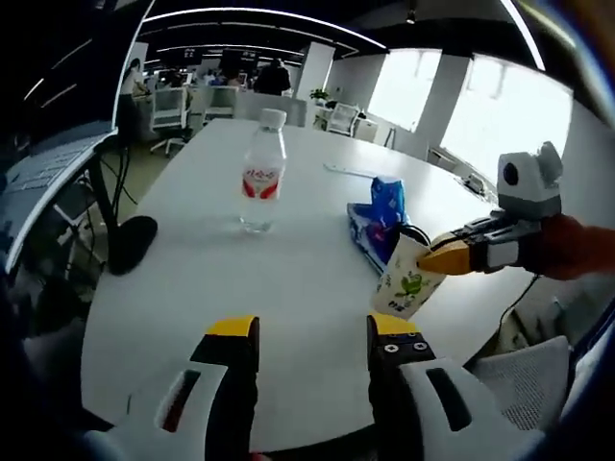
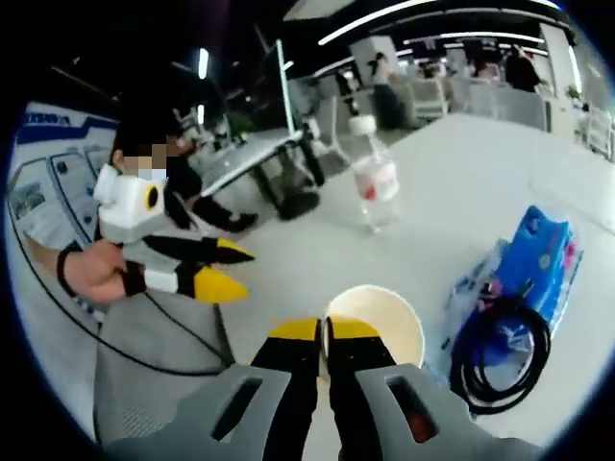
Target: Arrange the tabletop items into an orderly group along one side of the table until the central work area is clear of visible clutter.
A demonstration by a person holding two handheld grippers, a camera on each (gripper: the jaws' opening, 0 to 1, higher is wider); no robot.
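Observation:
A paper cup (image 1: 407,280) with a green print is tilted above the white table (image 1: 288,288), and my right gripper (image 1: 434,254) coming in from the right is shut on its rim. In the right gripper view the cup (image 2: 384,322) opens toward me, its rim pinched in my right gripper (image 2: 325,331). My left gripper (image 1: 312,336) stands open near the table's front edge, nothing between its fingers; it also appears open (image 2: 248,271) to the cup's left, held by a hand. Behind the cup lies a blue tissue pack (image 1: 381,213) (image 2: 538,259) with a black cable coil (image 2: 500,355) against it. A water bottle (image 1: 261,173) (image 2: 373,182) stands upright further back.
A black round base (image 1: 130,245) of a monitor stand sits at the table's left edge. A thin white item (image 1: 351,171) lies far back. A white mesh chair (image 1: 524,370) stands by the near right edge. Office chairs and people are far behind.

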